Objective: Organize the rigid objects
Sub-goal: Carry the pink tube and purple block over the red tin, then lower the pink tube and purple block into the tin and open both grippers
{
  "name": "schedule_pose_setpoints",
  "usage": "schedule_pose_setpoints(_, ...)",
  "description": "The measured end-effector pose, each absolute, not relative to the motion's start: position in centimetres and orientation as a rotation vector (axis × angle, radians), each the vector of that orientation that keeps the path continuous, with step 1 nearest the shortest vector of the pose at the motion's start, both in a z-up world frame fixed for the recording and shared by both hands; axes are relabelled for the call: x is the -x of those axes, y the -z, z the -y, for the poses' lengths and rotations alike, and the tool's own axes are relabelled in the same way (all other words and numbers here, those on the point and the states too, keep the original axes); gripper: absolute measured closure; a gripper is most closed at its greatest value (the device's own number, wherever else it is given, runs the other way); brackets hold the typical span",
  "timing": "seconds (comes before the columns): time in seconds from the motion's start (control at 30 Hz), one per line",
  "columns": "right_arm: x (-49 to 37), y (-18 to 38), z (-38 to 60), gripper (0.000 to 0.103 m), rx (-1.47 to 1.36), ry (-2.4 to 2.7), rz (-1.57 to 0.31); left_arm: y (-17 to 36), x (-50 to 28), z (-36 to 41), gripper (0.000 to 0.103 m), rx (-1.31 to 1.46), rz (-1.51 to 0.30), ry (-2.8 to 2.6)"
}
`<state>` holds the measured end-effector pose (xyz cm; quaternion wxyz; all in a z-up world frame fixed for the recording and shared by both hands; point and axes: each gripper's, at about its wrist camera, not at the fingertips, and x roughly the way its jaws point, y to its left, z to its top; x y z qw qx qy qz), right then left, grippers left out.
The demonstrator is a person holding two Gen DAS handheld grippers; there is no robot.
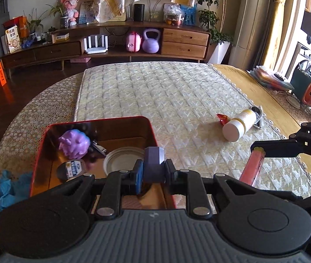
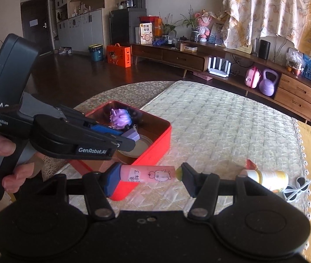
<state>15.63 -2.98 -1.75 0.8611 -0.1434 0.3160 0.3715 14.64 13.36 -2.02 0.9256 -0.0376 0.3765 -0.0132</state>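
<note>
Both tools grip — right view alone shows the pink tube's cartoon label.

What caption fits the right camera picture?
Right gripper holds a pink tube; left gripper carries a purple block over the red tin.

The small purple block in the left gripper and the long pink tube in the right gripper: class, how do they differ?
Colour: the small purple block is lilac; the long pink tube is pink with a cartoon drawing.
Shape: the block is short and faceted; the tube is long and round.
Place: the block hangs over the red metal tin; the tube is beside it, above the quilted mat.
Both are clamped between gripper pads.
</note>
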Motion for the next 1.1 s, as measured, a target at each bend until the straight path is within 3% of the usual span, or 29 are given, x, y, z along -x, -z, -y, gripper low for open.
schedule_pose_setpoints(0.6, -17.1, 5.0, -5.2, 0.044, 0.313, -0.832, -0.742, 4.4, -16.1, -23.2, 0.083, 0.104, -0.809, -0.134)
schedule_pose_setpoints(1.1, -18.7, 7.9, -8.4, 0.044, 0.275, -0.785, -0.888, 6.3, -19.2, -24.5, 0.082, 0.097, -0.864, -0.146)
